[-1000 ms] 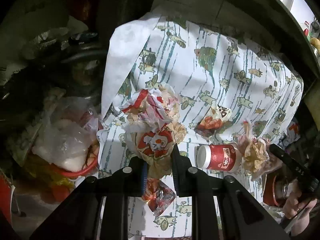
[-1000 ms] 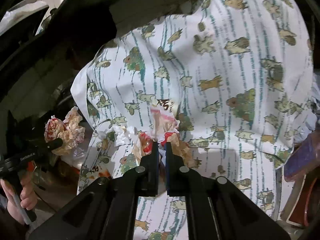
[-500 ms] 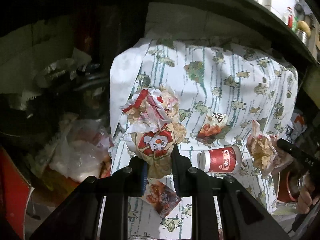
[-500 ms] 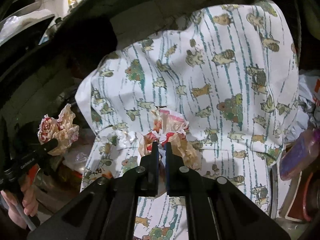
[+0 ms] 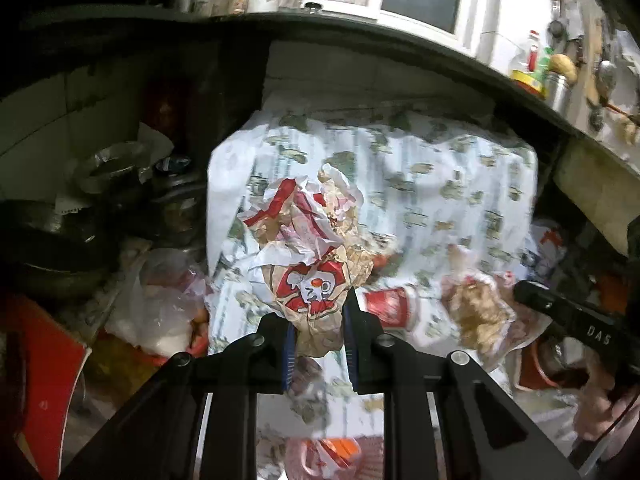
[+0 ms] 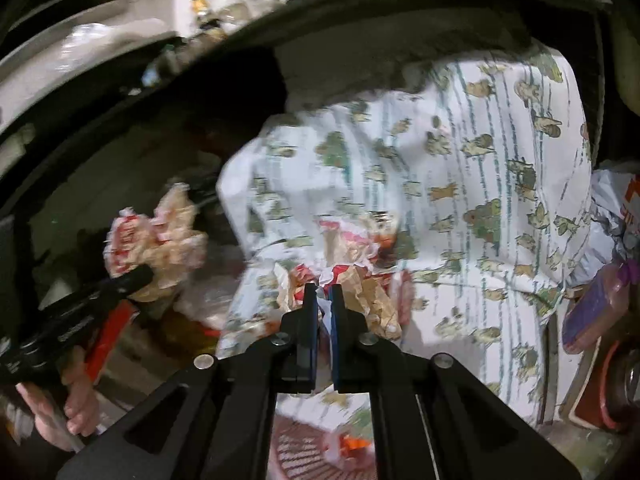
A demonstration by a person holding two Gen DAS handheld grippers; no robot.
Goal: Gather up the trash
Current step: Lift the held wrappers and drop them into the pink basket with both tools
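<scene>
Left gripper (image 5: pixel 319 320) — pinched on a crumpled red-and-white wrapper (image 5: pixel 308 280), centre of frame, long axis running from the fingers toward the upper left, printed face turned to the camera. Same bundle seen at mid-left of the right wrist view, held off the cloth.

Right gripper (image 6: pixel 323 304) — fingers pressed nearly together on a second wad of brown and red paper (image 6: pixel 360 280), lower centre of frame, spreading up and to the right; orientation otherwise blurred.

Patterned cloth (image 5: pixel 440 184) — white with green figures and stripes, draped, filling the middle of both views.

Red paper cup (image 5: pixel 390 306) — lying on its side on the cloth, right of centre, axis roughly left to right.

Clear plastic bag (image 5: pixel 156 300) — lower left, beside the cloth.
</scene>
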